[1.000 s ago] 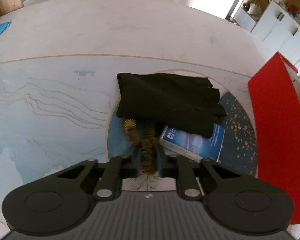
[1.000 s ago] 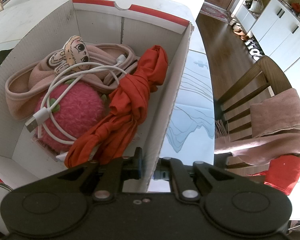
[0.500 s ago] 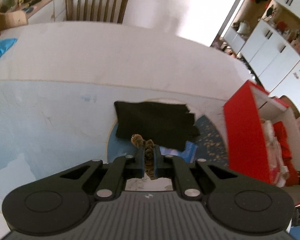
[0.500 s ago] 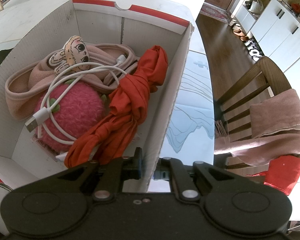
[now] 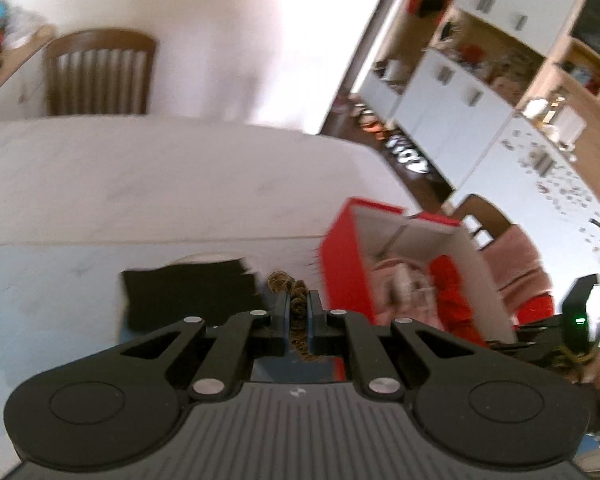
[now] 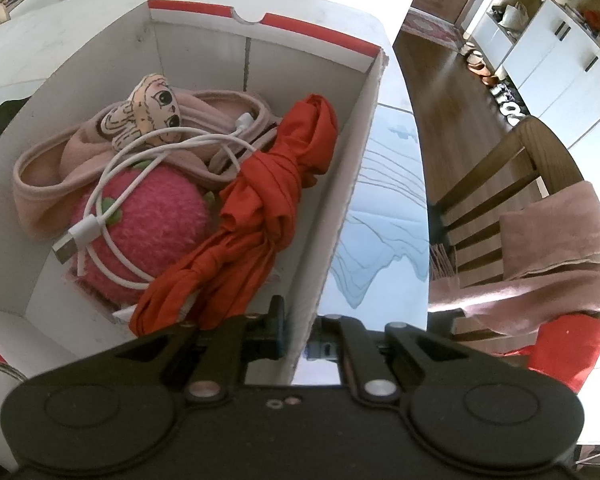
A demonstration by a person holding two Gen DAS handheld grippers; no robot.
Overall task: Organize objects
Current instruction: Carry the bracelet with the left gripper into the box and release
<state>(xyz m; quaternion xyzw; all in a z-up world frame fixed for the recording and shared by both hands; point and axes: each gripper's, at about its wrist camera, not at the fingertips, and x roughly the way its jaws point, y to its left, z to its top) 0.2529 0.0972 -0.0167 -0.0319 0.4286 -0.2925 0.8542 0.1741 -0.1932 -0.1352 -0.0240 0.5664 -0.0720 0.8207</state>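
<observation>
Left claw carries a scrunchie toward the box; right claw pins the box wall.

The left claw is nipped tight on a brown scrunchie, held clear of the worktop and the black cloth, likely so it can go over the red wall into the box. The right claw grips that box's near wall, probably to steady it; inside lie a red cloth, pink ball and cable.

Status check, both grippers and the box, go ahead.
Left gripper shut on brown braided cord. Right gripper clamped on box wall. Box crowded: orange cloth, white cable.
</observation>
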